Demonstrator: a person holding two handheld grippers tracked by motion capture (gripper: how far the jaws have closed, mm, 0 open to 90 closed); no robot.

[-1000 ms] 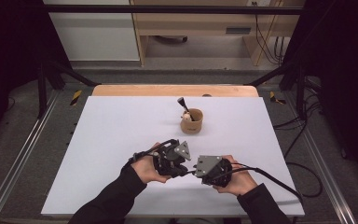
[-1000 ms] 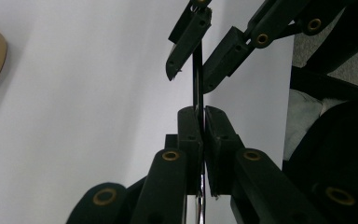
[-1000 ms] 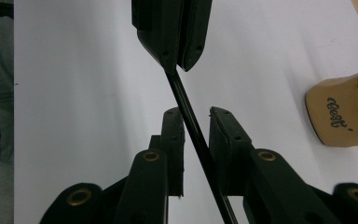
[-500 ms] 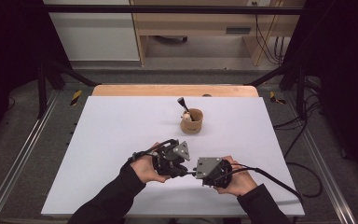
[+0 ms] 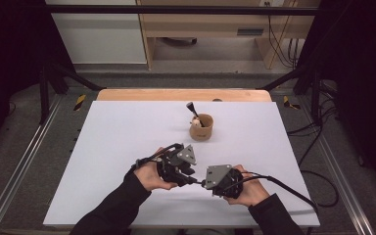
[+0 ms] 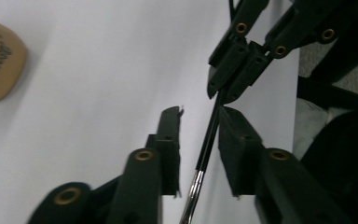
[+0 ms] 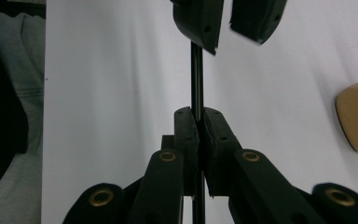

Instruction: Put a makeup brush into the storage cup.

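A thin, straight black rod [image 7: 196, 79] with a shiny metal section at one end [image 6: 192, 191] runs between the 2 grippers, low over the near middle of the white table [image 5: 127, 127]. It looks like the slim handle of a brush or similar tool; what sits at its ends cannot be told.

The right gripper [image 7: 199, 122] has its 2 matte black jaws pressed together on the rod, which passes straight up between their flat pads. In the left gripper view the same jaws show at the top, pinched on the rod's dark end.

The left gripper [image 6: 199, 122] has just been opening its jaws. They stand a narrow way apart with the rod between them: it runs close along the right-hand jaw, while a clear gap separates it from the left-hand one, so the pads do not clamp it. Each jaw is blocky black plastic with brass-coloured rivets at the joints.

In the high view the left gripper [image 5: 191, 172] and right gripper [image 5: 206, 183] face each other tip to tip, each held in a hand with a dark sleeve, each carrying a grey 3-cornered plate, and a black cable trails off to the right.

Farther back near the table's middle stands a small round tan cup [image 5: 201, 128], smooth-walled with dark lettering on its side. It holds a dark-handled tool [image 5: 192, 108] leaning left out of its rim, plus something small and pale that is too small to identify.
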